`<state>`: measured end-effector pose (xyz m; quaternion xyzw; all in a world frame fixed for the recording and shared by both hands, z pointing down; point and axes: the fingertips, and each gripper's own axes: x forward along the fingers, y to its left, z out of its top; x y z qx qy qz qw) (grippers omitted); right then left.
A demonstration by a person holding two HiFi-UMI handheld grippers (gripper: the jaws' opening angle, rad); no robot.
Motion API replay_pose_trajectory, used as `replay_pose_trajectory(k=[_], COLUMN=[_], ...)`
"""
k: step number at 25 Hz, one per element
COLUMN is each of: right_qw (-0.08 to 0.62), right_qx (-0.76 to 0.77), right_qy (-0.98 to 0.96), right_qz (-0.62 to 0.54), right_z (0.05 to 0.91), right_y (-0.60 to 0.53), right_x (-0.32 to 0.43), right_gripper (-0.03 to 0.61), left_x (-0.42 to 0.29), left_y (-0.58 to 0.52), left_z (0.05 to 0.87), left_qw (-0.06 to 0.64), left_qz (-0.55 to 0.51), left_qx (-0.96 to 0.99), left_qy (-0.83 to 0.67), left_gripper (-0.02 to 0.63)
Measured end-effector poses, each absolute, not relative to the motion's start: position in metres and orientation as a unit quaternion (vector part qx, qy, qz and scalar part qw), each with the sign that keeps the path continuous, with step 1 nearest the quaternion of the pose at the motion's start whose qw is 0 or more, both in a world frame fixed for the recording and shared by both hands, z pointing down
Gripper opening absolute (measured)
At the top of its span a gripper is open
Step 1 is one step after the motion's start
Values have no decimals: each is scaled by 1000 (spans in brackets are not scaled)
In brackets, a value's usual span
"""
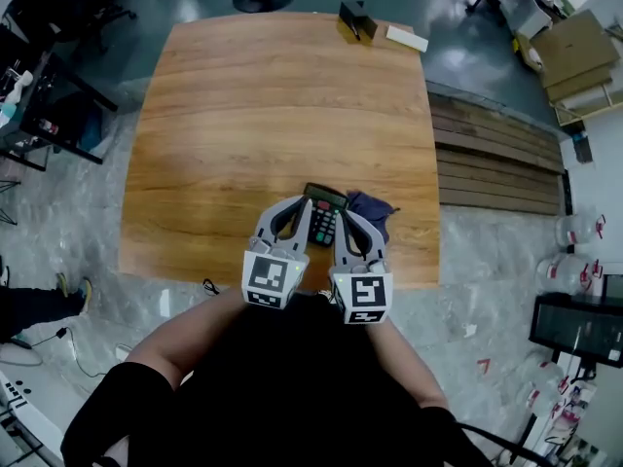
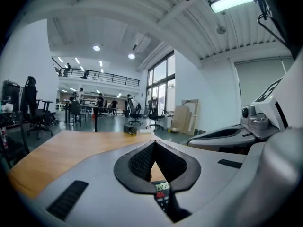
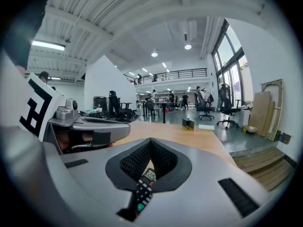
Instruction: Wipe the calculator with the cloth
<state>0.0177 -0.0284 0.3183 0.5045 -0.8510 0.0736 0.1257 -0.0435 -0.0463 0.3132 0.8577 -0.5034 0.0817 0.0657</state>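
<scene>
my left claw [image 2: 154, 144] is clenched, tips pressed together with nothing between them. my right claw [image 3: 150, 141] is clenched and empty too. in the head view both sit side by side at lower centre, above the near edge of the table [image 1: 273, 95]. the calculator [image 1: 324, 220] lies flat on the table, showing between their tips. the dark cloth [image 1: 375, 210] is bunched just right of it.

Before you, a wooden desk [image 1: 273, 115] carries a small dark box [image 1: 355, 19] and a white slab [image 1: 407, 38] at its far right corner. Wooden planks [image 1: 496, 159] line the floor off its right edge, with flattened cardboard [image 1: 576, 52] beyond.
</scene>
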Motion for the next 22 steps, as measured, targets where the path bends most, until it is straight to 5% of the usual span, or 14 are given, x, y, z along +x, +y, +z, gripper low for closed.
replay_pose_trajectory(k=[22], right_qw=[112], right_qx=[491], right_qy=[-863], right_qz=[38], right_z=[295], right_y=[-48], right_x=[3], right_gripper=[14], left_x=[-44], left_y=[-57], left_z=[300], left_qw=[47], left_qz=[64], left_qx=[860], left_qy=[-505], left_gripper=[8])
